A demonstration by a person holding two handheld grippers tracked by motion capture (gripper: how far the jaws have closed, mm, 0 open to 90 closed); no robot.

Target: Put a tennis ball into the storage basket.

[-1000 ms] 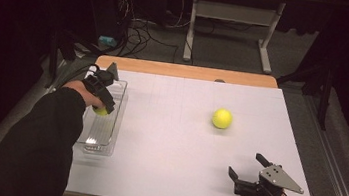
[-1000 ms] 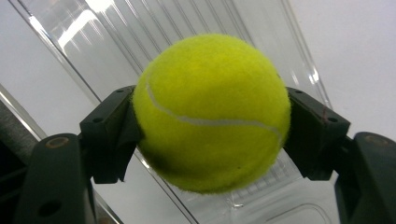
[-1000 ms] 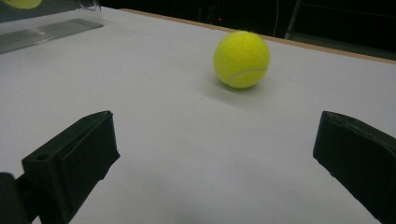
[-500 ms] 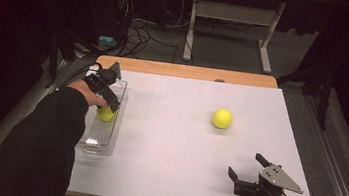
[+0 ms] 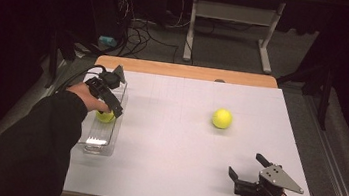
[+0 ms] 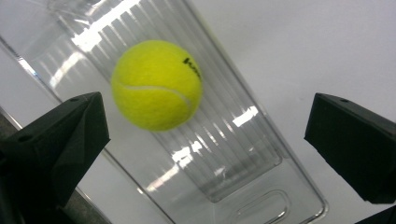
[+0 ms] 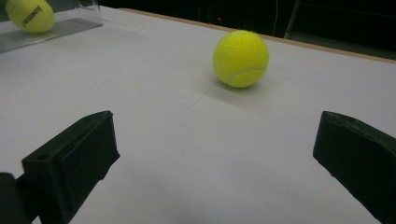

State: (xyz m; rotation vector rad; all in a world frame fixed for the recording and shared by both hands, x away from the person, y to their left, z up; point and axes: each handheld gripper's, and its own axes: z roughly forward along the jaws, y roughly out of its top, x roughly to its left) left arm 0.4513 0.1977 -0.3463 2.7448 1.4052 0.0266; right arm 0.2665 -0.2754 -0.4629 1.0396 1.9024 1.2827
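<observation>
Your left gripper (image 5: 107,95) is hovering over the clear plastic tray (image 5: 87,140) at the left edge of the white tabletop (image 5: 167,142). Its jaws have just been opening and are now standing wide apart, gripping nothing. In the left gripper view, a yellow tennis ball (image 6: 156,85) is lying on the tray's ribbed floor beyond the jaws, touched by neither one. Your right gripper (image 5: 250,172) is sitting near the front right corner of the tabletop, its jaws also spread wide and empty. A second tennis ball (image 5: 222,118) is resting on the bare tabletop, well apart from the tray and ahead of your right gripper's jaws.
</observation>
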